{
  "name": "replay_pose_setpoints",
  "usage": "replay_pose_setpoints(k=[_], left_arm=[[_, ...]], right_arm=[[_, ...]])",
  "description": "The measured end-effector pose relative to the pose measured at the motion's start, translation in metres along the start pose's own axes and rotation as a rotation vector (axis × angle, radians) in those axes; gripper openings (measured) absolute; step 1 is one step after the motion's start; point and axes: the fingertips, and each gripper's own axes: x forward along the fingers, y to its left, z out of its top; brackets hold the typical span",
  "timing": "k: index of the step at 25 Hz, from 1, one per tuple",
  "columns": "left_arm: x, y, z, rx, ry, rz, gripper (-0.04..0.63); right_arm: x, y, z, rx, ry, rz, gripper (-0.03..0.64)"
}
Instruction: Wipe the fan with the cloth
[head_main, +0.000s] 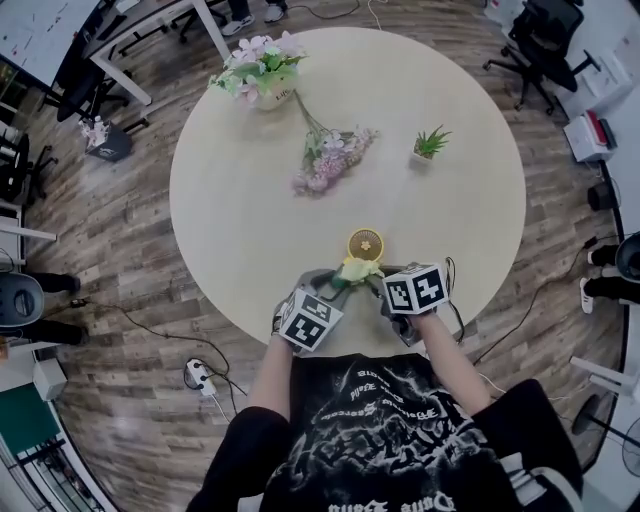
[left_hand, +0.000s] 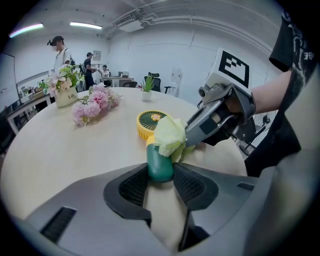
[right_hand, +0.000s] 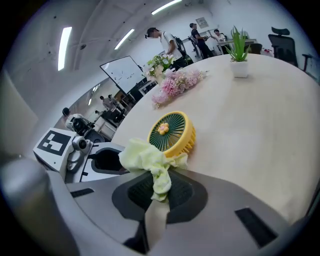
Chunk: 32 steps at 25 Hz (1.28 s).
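A small yellow handheld fan w/ dark green grille (right_hand: 170, 132) is seen near the edge of the round beige tabletop (head_main: 250, 200) closest to the person. Its green rounded handle (left_hand: 160, 166) is pinched btwn the ribbed pads of the left gripper (left_hand: 160, 181), jaws partly closed on both sides of it. The fan head is tilted, grille turned toward the right gripper's camera, rim low at the table; whether it touches can't be told.

A crumpled pale yellow-green cloth (right_hand: 145, 157) is clamped in the right gripper (right_hand: 161, 192), one twisted tail nipped btwn the pads, the rest bunched out front. The bunch is pressed vs. the fan's lower rim, where head meets handle, approx. btwn the two grippers. Both grippers are angled downward, tips close together over the fan.

Further back on the table, well apart from the fan, are laid a loose bunch of pink flowers (head_main: 330, 160), a pale vase of pink and white flowers (head_main: 262, 75) and a small green potted plant (head_main: 430, 145).
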Motion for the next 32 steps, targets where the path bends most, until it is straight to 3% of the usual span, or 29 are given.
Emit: replay_pose_setpoints(k=[4,10,16,23,32], left_arm=[[0.0,0.0,-0.001,0.017,-0.006,-0.019,0.178],[0.001,-0.002,-0.001,0.04,0.009,-0.026,0.178],[0.001,-0.002,-0.001,0.043,0.016,-0.032,0.178],[0.0,-0.003,-0.001,0.064,0.03,-0.039,0.178],[0.001,-0.002,0.001,0.064,0.024,-0.047,0.178]], right_arm=[[-0.007,-0.012,-0.001,0.074,-0.05,-0.024,0.038],[-0.022,-0.032,0.001,0.104,-0.088,-0.084,0.038],[-0.03,-0.051,0.015,0.06,-0.084,-0.112,0.038],[-0.033,-0.071,0.048,-0.043,-0.031,-0.145,0.038],[-0.011,-0.072,0.087,-0.311,0.121,-0.156,0.038]])
